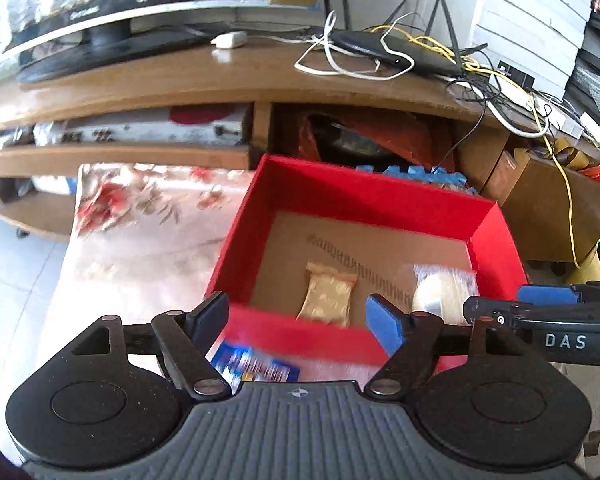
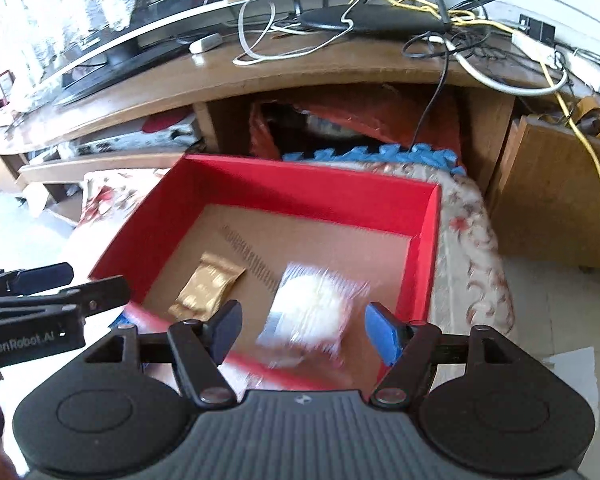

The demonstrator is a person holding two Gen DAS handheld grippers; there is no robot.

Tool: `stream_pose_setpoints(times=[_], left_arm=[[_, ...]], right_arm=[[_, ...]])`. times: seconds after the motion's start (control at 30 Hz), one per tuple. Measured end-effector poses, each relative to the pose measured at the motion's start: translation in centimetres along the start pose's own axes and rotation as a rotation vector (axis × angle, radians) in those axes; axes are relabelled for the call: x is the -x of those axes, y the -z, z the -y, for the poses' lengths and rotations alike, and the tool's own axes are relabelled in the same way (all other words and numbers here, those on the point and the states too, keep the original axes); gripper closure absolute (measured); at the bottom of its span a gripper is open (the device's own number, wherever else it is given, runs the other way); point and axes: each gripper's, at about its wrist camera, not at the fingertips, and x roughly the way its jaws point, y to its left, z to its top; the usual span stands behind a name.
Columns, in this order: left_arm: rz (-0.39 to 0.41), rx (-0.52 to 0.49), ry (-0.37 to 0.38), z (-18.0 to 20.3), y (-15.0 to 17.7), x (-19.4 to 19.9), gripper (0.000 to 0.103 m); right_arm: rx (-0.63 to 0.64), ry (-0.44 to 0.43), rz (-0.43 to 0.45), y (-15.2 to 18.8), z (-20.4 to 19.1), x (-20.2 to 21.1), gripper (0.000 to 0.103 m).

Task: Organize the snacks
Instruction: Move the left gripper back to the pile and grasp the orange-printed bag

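Your red box (image 2: 300, 196) sits open on the floral cloth (image 2: 472, 248) in front of the wooden desk (image 1: 220, 76). Inside, 2 snacks lie on the cardboard floor: white pack (image 2: 312, 308) at right, blurred, and gold pack (image 2: 206, 292) just left of it, apart. A blue pack (image 1: 256, 368) lies outside by the near wall. L gripper (image 1: 296, 316) and R gripper (image 2: 304, 330) both hover w/ fingers spread wide, holding nothing.

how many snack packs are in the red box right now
2 in the red box: a gold packet at left, a clear-wrapped white snack at right. A blue packet lies outside.
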Motion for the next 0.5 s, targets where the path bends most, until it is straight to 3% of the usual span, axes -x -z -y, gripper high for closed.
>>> stream_pose_setpoints(times=[0.5], left_arm=[[-0.122, 0.077, -0.055, -3.3, 5.9, 1.7, 0.02]], right_arm=[[0.047, -0.08, -0.078, 5.7, -3.7, 1.6, 0.037]])
